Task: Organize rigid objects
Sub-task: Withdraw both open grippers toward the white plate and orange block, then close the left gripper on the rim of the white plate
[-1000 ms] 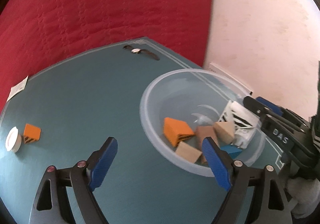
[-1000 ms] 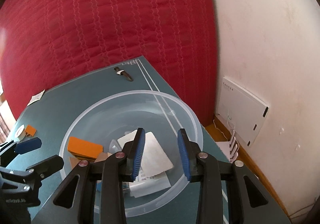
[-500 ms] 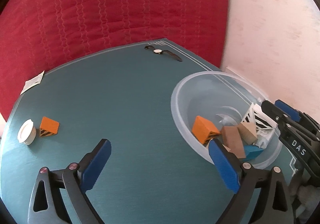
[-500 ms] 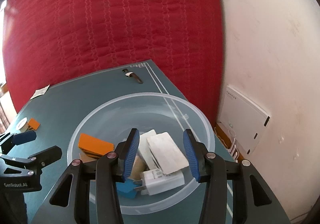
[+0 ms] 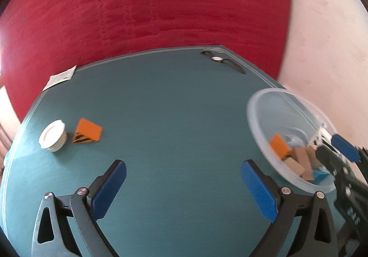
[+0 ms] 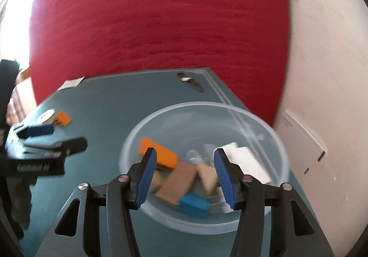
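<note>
Both tongs opening, empty: left tongs (image 5: 184, 176) wide, right tongs (image 6: 185, 172) over bowl (image 6: 279, 153).

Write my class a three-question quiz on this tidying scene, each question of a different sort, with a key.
1. True or false: the orange wedge block beside the white round lid lies inside the clear plastic bowl.
2. Which lies near the teal table's far edge? A) black-strapped wristwatch B) blue block C) tan wooden block
3. Fill in: the left gripper holds ____.

Key: 1 false, it lies on the table; 2 A; 3 nothing, its jaws are opening.
</note>
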`<action>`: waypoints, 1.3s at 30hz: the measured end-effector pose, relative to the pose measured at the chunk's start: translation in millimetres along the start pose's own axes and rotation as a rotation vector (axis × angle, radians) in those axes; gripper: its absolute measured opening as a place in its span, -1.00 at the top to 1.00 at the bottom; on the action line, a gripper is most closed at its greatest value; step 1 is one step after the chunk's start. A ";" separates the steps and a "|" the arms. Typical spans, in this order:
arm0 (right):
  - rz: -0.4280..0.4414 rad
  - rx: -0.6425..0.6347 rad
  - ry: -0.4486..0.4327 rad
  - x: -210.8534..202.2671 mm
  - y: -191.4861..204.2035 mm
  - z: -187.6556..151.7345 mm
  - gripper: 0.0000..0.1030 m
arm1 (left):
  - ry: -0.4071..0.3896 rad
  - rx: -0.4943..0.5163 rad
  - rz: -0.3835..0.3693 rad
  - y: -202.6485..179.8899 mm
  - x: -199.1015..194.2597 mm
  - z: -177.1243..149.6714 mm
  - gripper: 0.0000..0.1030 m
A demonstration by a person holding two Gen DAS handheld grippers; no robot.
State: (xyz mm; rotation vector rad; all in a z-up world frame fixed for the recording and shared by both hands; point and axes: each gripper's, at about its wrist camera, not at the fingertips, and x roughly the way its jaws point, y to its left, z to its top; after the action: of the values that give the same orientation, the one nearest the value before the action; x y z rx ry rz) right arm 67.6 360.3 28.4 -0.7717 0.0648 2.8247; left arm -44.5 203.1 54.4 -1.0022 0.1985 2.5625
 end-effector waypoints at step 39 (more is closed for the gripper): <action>0.380 -0.104 0.195 20.0 108.7 -14.0 -0.07 | 0.085 -0.280 0.329 203.8 46.6 12.6 -0.99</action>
State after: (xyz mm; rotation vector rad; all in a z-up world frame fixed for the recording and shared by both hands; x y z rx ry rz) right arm 34.4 256.6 4.7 -1.1685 0.1056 3.1141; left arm -164.7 33.2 30.7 -1.2736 0.0270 2.9055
